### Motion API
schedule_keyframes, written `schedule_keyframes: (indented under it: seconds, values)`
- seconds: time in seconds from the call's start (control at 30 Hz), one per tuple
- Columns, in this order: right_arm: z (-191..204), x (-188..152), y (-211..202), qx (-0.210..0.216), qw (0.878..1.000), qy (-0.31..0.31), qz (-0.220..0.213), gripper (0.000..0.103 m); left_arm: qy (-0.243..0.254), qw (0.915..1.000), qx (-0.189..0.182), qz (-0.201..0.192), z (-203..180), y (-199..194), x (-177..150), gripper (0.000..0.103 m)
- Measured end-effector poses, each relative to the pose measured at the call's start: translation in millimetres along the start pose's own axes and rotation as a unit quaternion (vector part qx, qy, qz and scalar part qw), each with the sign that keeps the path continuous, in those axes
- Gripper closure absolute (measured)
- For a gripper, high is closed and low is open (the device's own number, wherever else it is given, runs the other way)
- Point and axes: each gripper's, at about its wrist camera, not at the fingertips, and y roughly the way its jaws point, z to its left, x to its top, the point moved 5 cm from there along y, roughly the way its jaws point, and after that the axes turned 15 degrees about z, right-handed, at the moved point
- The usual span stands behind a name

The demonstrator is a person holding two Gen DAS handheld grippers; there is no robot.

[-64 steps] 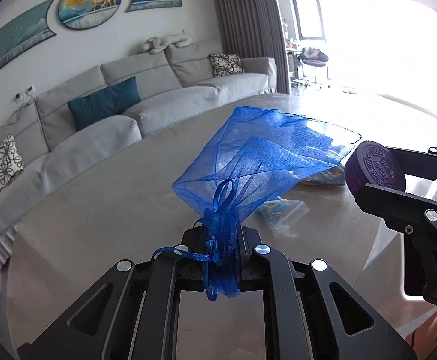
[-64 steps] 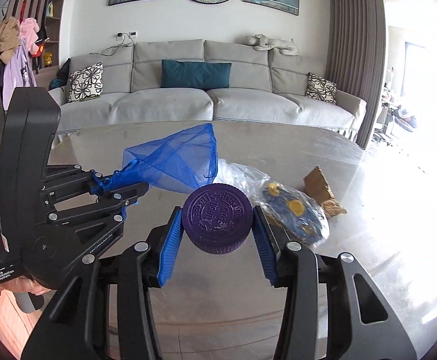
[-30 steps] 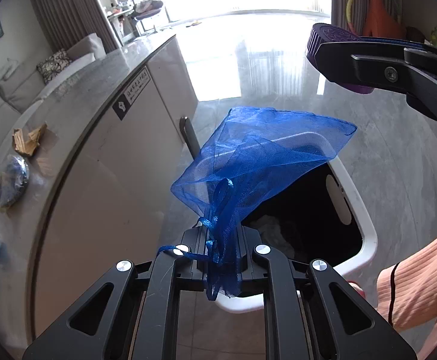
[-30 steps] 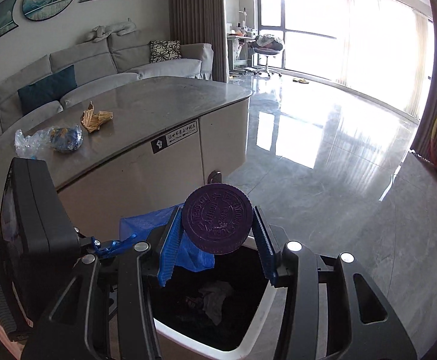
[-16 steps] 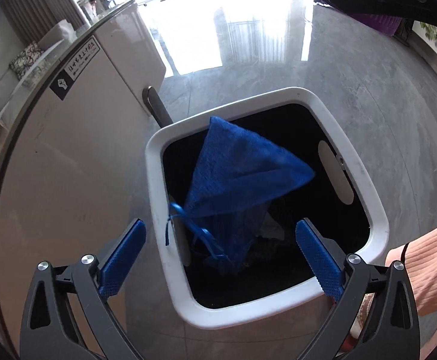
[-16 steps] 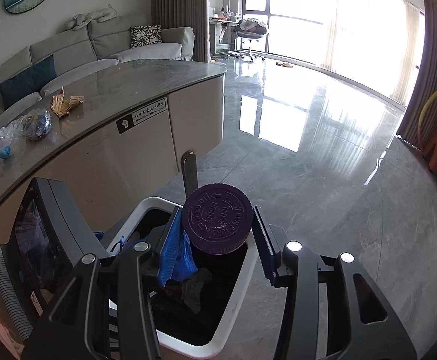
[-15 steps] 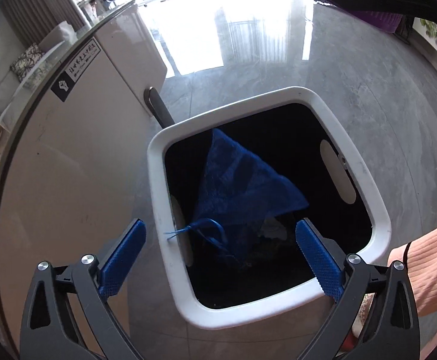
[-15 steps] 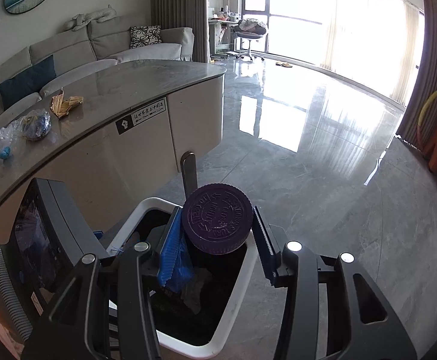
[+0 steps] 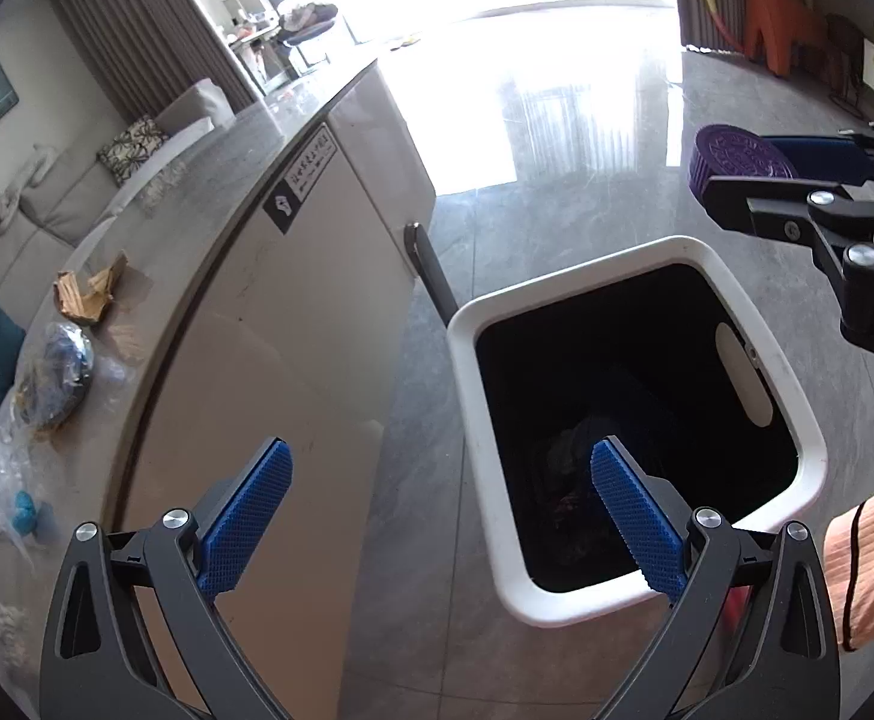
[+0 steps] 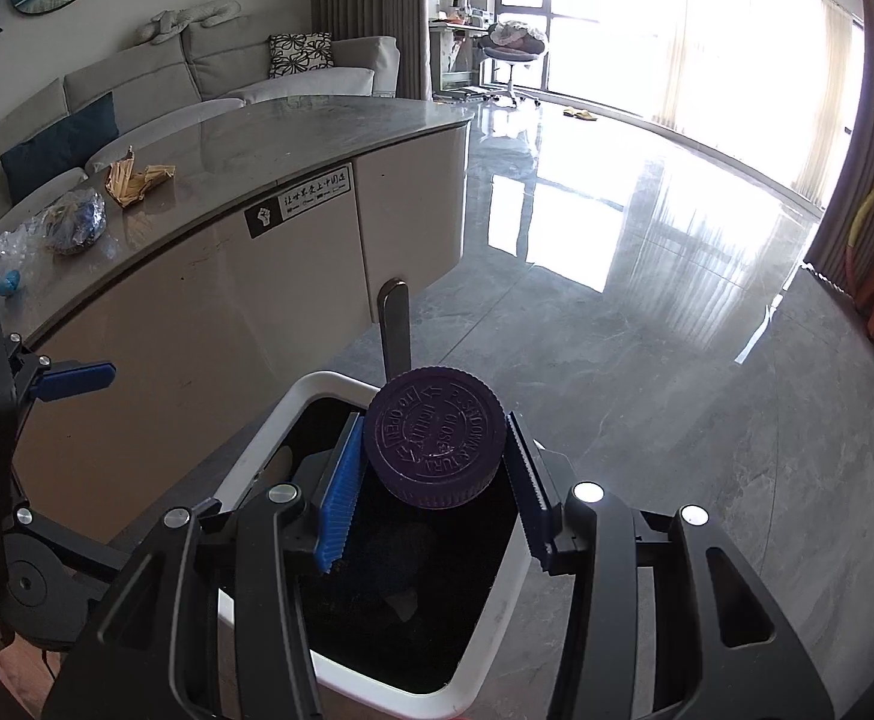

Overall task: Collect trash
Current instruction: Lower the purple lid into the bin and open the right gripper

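left hand-held gripper [image 9: 440, 516] – jaws spread wide with nothing between the blue pads, poised above the near-left corner of the white trash bin [image 9: 797, 420], which stands on the grey floor just beside the curved bench [image 9: 209, 192]. right hand-held gripper [image 10: 431, 474] – pressed onto a purple screw cap [image 10: 435, 436], held in the air above the bin's open mouth; in the left wrist view the same cap [image 9: 737, 156] sits high, over the bin's far right side. inside the bin, dark refuse lies at the bottom; its single items cannot be told apart in the shadow.

progress, as judged from the scene: the cap is at the drop point but not yet let go, so this delivery is unfinished. on the bench three pieces are left to collect – a crumpled brown paper scrap [image 10: 137, 175], a clear wrapper with blue and yellow contents [image 10: 71, 219], and a clear plastic bag with a small blue object [image 9: 5, 498], lying near one another along the far end. the task therefore reads as partly done, with at least one more trip to the bench to follow.
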Motion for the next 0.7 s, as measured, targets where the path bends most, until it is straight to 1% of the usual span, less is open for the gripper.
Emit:
schedule_keyframes:
  seconds: [0.17, 0.23, 0.33, 0.43, 0.57, 0.7]
  values:
    - [10, -4, 12, -0.004, 1.000, -0.018, 0.017, 0.056, -0.047, 0.9988, 0.002, -0.016, 36, -15, -4, 0.004]
    - [14, -6, 15, -0.005, 0.999, -0.023, 0.024, 0.056, -0.068, 0.9974, -0.007, -0.022, 50, -22, -8, 0.004]
    - [18, -7, 22, -0.003, 0.999, -0.026, 0.034, 0.055, -0.093, 0.9949, -0.027, -0.029, 62, -29, -10, 0.004]
    - [23, -8, 33, -0.003, 0.998, -0.029, 0.050, 0.055, -0.105, 0.9932, -0.039, -0.031, 68, -31, -10, 0.004]
    - [32, -16, 58, -0.006, 0.996, -0.037, 0.081, 0.055, -0.114, 0.9917, -0.051, -0.029, 74, -32, -15, 0.004]
    - [37, -22, 71, -0.005, 0.995, -0.043, 0.093, 0.055, -0.111, 0.9926, -0.041, -0.029, 77, -28, -17, 0.004]
